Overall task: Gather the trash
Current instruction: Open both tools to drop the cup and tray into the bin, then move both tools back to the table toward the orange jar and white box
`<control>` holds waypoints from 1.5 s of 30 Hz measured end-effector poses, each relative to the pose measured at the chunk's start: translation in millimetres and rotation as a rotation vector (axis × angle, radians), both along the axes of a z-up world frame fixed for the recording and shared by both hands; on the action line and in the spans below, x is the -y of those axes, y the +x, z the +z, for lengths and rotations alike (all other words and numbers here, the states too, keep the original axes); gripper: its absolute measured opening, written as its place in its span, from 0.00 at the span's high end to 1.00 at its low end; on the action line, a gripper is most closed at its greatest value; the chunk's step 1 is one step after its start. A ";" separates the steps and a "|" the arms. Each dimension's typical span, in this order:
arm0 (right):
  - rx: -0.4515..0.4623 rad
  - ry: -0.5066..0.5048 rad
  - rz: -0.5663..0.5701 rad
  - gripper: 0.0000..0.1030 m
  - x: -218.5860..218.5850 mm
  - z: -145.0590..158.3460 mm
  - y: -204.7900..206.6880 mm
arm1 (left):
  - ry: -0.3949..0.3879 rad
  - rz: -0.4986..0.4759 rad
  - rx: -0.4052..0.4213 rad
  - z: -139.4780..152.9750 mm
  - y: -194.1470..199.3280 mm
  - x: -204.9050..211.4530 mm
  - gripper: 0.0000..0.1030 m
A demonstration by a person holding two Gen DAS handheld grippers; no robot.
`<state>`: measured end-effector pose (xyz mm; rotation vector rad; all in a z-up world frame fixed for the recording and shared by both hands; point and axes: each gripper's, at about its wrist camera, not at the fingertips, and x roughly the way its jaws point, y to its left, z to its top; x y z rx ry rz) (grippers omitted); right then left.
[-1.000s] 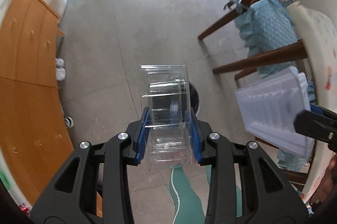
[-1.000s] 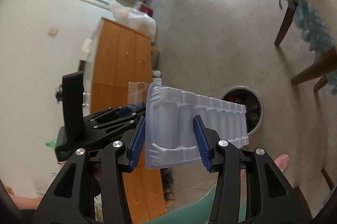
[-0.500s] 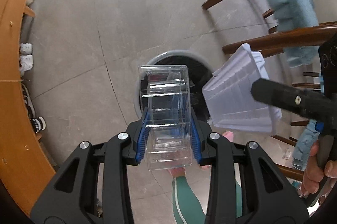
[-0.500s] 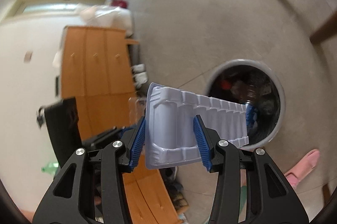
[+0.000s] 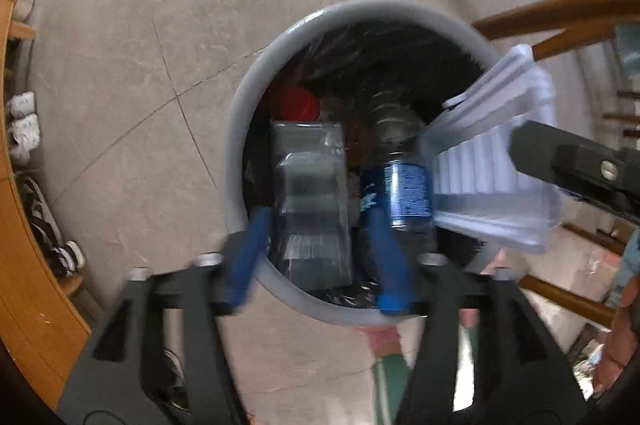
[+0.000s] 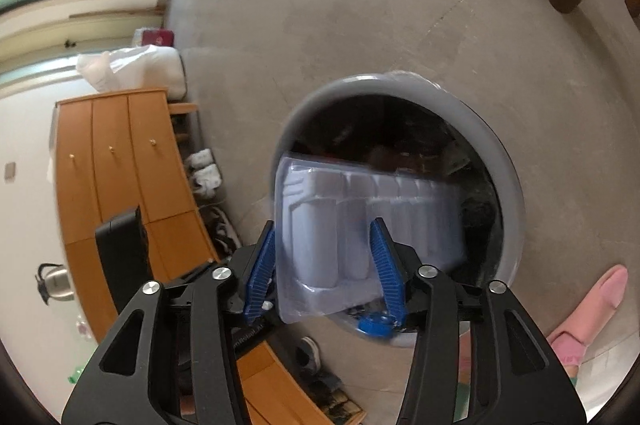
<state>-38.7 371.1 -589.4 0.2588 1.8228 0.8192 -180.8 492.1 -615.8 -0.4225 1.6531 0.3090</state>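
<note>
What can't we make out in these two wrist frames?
- Left wrist: clear plastic box between the opening left tongs is motion-blurred; pad contact unreadable.
- Right wrist: white ribbed tray hides much of the bin contents.
- Left wrist: right tongs are cut off at the frame edge, fingertips hidden behind the tray.

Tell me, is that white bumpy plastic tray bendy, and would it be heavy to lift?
Probably light: the white tray is thin, see-through moulded plastic. Its ridged cups likely keep it fairly stiff, though it might crackle or dent if squeezed. It looks smooth, so it may slip out easily as the right claw opens over the bin.
</note>
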 end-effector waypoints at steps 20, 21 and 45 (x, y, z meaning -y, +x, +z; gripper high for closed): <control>0.103 0.048 0.068 0.33 19.6 104.8 6.0 | 0.033 0.198 0.139 128.5 -46.5 -32.7 0.22; 0.109 0.059 0.078 0.33 18.8 119.4 3.6 | 0.033 0.208 0.148 141.0 -49.8 -35.1 0.22; 0.521 0.282 -0.135 0.29 201.7 505.4 57.6 | 0.098 -0.158 0.509 503.0 77.8 82.7 0.09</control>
